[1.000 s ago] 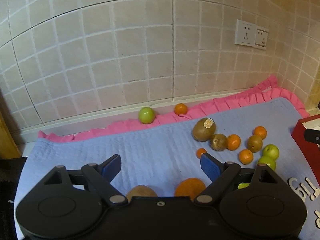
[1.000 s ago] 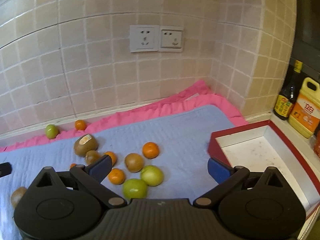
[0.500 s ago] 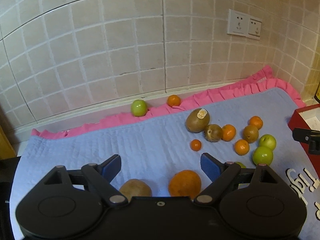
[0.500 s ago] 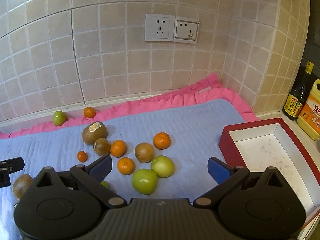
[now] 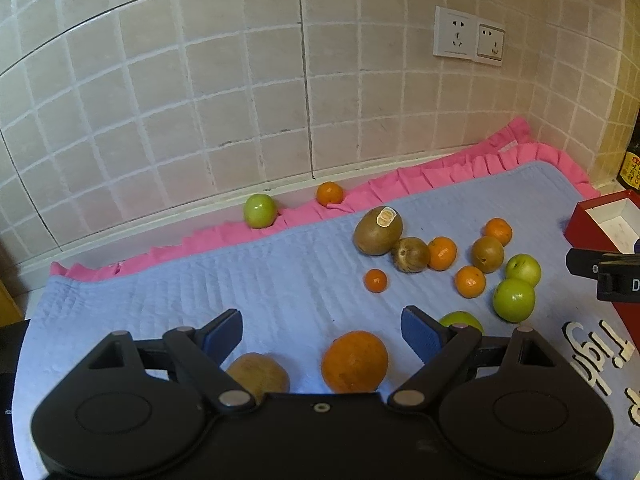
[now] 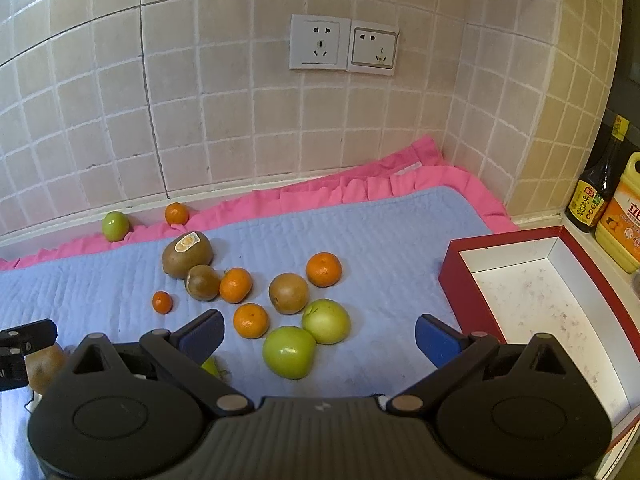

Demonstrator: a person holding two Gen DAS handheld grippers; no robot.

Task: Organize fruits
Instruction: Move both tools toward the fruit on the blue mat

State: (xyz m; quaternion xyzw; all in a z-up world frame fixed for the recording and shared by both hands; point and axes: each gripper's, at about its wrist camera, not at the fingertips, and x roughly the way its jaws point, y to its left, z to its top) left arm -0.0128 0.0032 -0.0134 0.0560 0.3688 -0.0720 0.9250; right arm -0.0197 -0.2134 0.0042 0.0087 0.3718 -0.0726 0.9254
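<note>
L gripper (image 5: 322,326): jaws spread wide, nothing between them, hovering over the blue quilted mat (image 5: 280,280) on the surface. Just ahead of it, at 6 o'clock in the left wrist view, a big orange (image 5: 354,361); a brown fruit (image 5: 258,374) beside it at 7, partly hidden by the gripper body. A green apple (image 5: 460,320) peeks out behind the L gripper's right finger.

R gripper (image 6: 318,332): jaws also released, empty. Nearest fruit in the right wrist view: two green apples, one (image 6: 289,352) at centre-low, the other (image 6: 326,321) touching it at approx 1 o'clock. A small orange (image 6: 251,320) sits at their 9.

Mid-field cluster: kiwi (image 6: 288,293), orange (image 6: 323,269) at its 1, orange (image 6: 236,285) touching a smaller kiwi (image 6: 202,282), tiny orange (image 6: 162,302) at 8 of that, apart. Large kiwi w/ sticker (image 6: 187,254) at the cluster's 11.

Red box (image 6: 468,280) w/ white inside at 3 o'clock, no fruit in it, just beside the mat edge.

Far: green apple (image 6: 115,225) and small orange (image 6: 177,213) on the pink ruffle (image 6: 360,184) at 11, near the tiled wall (image 6: 240,120). Double socket (image 6: 343,45) at 12. Dark sauce bottle (image 6: 596,188) and yellow jug (image 6: 622,228) at 2–3, past the box.
</note>
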